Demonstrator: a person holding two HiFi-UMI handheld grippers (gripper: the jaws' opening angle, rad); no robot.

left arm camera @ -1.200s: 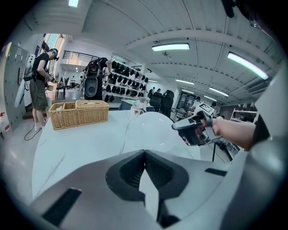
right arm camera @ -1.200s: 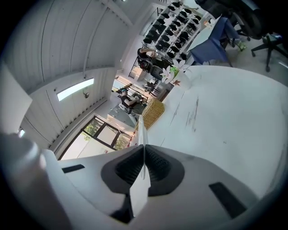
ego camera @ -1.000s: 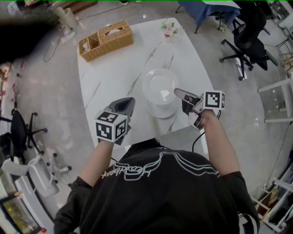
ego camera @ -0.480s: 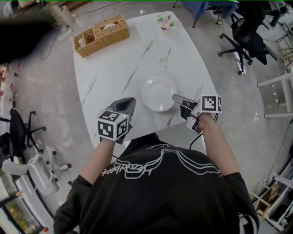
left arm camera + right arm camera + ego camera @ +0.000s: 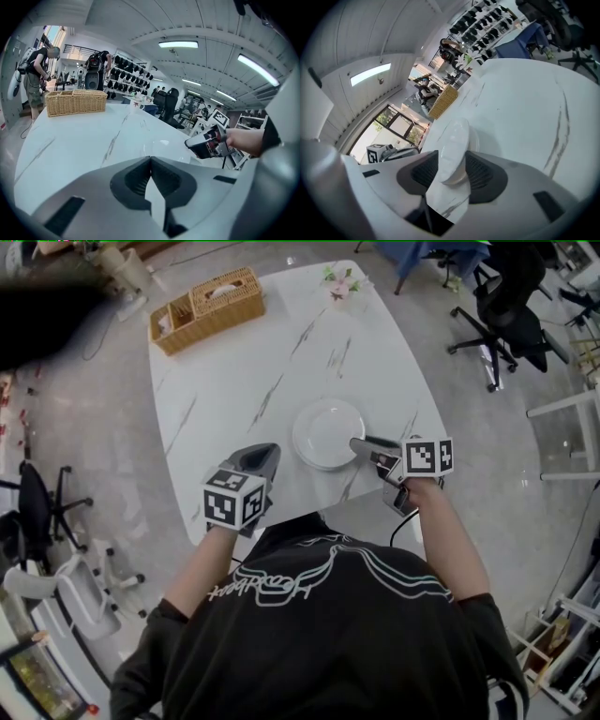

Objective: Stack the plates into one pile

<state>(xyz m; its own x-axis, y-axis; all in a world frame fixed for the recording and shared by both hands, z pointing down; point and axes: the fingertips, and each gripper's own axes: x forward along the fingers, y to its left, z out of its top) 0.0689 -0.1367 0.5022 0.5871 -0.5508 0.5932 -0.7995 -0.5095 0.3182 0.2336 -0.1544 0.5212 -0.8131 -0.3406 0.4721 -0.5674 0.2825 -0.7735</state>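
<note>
Plates (image 5: 327, 432) piled by table's (image 5: 234, 381) near edge. My right gripper (image 5: 356, 442) jaws just parted, top plate's rim loose between them. Left gripper (image 5: 265, 454) closed, empty.

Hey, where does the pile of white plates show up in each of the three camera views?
Head view: plate pile just right of picture centre.
Left gripper view: plate pile faint, slightly right of centre.
Right gripper view: plate pile edge-on at centre, between the jaws of the right gripper, which have just been opening.
Shared landmark: wicker basket, upper left, left, and above centre respectively.
</note>
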